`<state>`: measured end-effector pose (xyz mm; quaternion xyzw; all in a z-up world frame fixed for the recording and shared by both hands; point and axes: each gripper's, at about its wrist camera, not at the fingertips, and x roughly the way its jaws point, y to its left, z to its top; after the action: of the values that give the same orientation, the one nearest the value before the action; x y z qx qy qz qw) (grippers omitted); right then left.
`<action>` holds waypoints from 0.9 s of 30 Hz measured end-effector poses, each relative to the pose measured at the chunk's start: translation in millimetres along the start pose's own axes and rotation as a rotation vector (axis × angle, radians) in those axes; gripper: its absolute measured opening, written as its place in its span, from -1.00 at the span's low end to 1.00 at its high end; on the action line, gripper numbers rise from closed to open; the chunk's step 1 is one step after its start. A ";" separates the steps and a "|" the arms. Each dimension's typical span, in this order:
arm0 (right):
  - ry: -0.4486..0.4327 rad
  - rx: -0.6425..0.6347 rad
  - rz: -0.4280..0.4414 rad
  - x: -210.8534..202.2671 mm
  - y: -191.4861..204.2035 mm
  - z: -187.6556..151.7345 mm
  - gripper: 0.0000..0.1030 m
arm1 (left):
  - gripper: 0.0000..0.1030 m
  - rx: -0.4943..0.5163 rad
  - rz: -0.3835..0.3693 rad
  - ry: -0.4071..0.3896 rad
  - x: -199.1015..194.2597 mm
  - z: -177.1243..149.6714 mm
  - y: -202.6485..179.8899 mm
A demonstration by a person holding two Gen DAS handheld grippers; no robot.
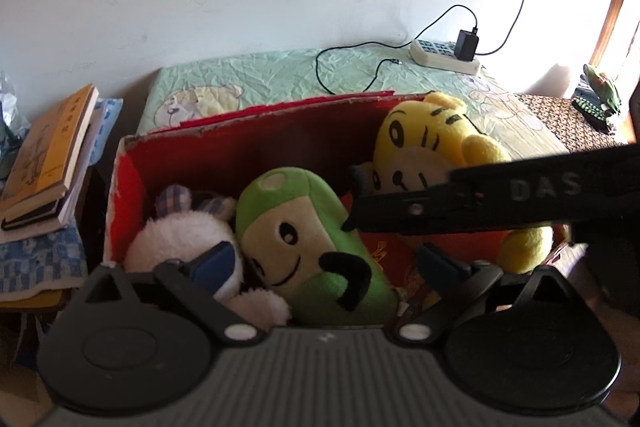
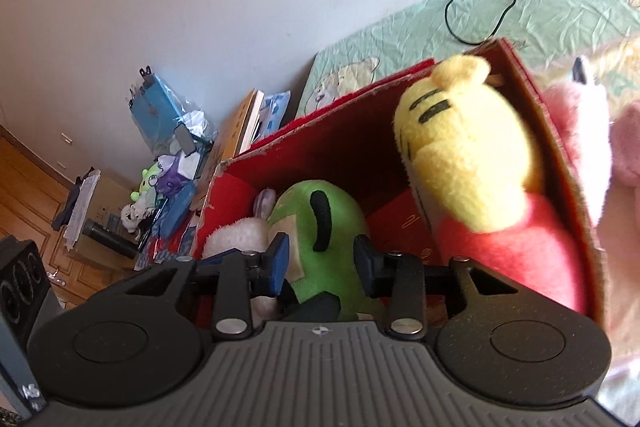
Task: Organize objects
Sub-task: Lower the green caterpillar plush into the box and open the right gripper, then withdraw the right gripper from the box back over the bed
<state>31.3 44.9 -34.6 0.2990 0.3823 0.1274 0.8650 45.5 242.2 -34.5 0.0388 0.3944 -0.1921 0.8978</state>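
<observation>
Nearest, in the left wrist view: left gripper (image 1: 326, 259) released, blue pads wide apart, one over the white plush (image 1: 180, 235), the other over the box floor, neither pressing on anything. Only in the right wrist view: right gripper (image 2: 321, 259) clenched on the lower end of the green plush (image 2: 320, 219), a pad against each side. From the left wrist, only one black finger of it visible, reaching in from the right to the edge of that toy. Also only from the right wrist: red body under the head of the yellow plush (image 2: 460, 147), and a pink plush (image 2: 580, 131) outside the box, just beside its right wall. Only from the left wrist: smiling face of the green toy, cream front, black eyes, one black arm. All three toys inside the red box (image 1: 256, 143), white at the left, green in the middle, yellow leaning at the right. Beyond, green bedsheet (image 1: 280, 75), stack of books (image 1: 52, 155) at the left, power strip (image 1: 444, 55) near the wall.
</observation>
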 end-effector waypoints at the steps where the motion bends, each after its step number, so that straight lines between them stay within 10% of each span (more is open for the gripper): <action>1: -0.008 -0.001 -0.001 -1.9 -0.4 -0.6 -0.23 | 0.91 -0.007 0.003 0.006 0.2 0.9 -0.5; 27: -0.192 -0.029 -0.057 -61.5 -16.2 -25.6 -0.21 | 0.99 0.048 0.174 0.033 -13.3 1.5 -46.1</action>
<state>-29.2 15.3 -22.1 0.2865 0.3041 0.0792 0.9051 21.0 203.6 -20.1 0.0977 0.3995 -0.1223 0.9033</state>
